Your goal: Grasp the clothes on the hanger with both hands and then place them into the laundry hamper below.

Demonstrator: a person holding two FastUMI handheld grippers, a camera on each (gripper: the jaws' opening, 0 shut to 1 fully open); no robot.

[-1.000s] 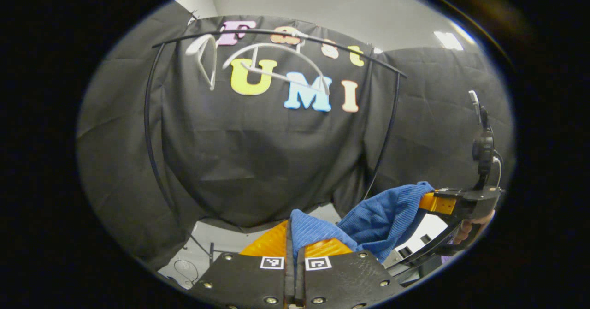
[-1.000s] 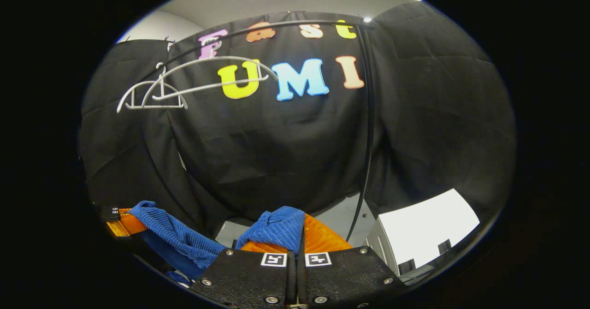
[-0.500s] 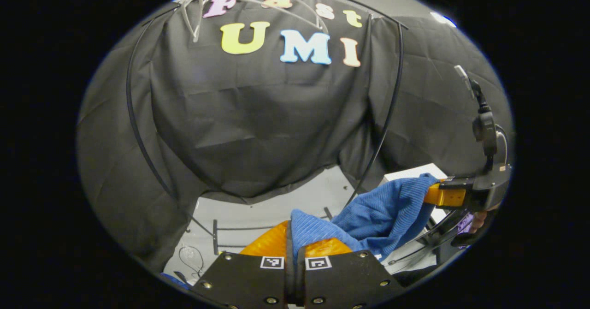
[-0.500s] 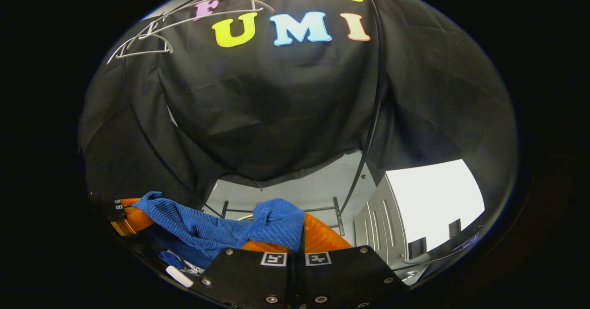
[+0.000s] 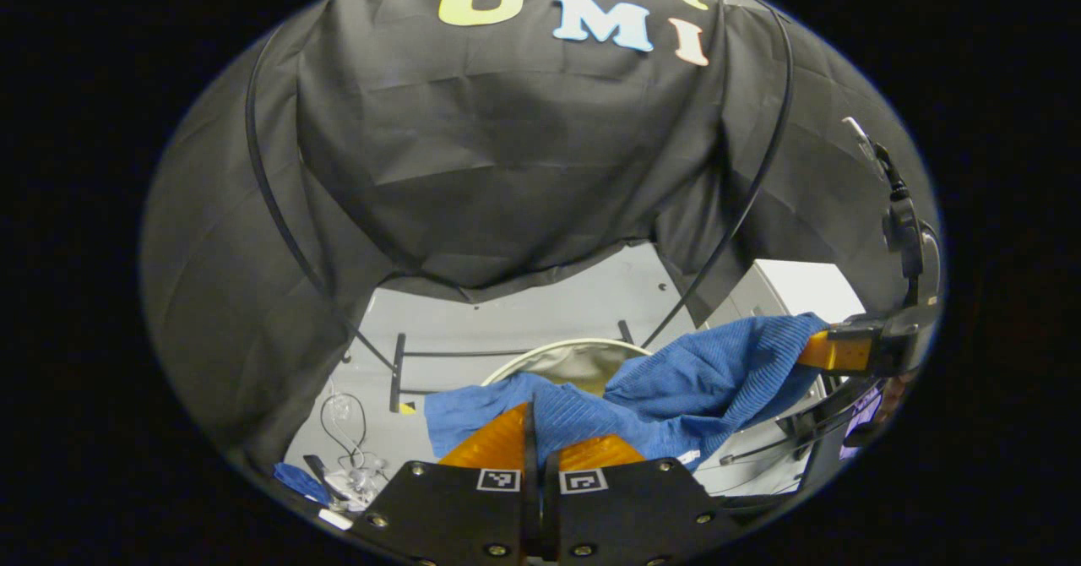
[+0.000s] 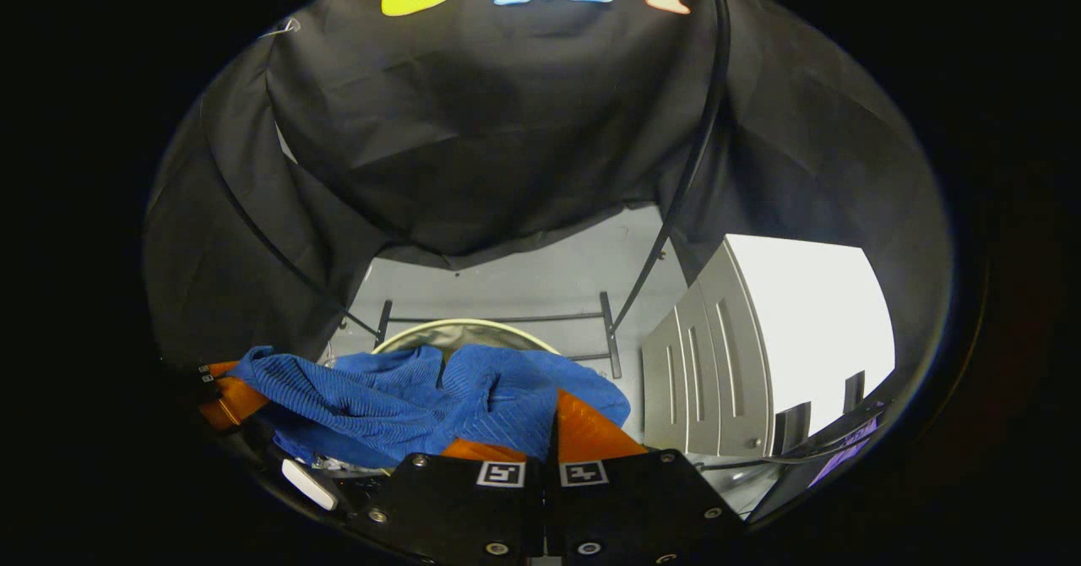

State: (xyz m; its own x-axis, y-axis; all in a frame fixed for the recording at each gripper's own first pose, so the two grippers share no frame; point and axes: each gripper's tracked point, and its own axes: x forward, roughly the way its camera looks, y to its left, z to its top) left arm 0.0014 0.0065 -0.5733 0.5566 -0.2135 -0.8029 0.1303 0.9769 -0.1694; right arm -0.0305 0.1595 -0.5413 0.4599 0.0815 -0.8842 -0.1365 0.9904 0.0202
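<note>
The left gripper has its jaws closed tight on one end of the blue ribbed garment, and the right gripper pinches the other end the same way, jaws pressed together with cloth between them. The garment hangs slack between the two (sagging in folds) just above the round rim of the laundry hamper, which stands on the pale floor beside a white cabinet.
</note>
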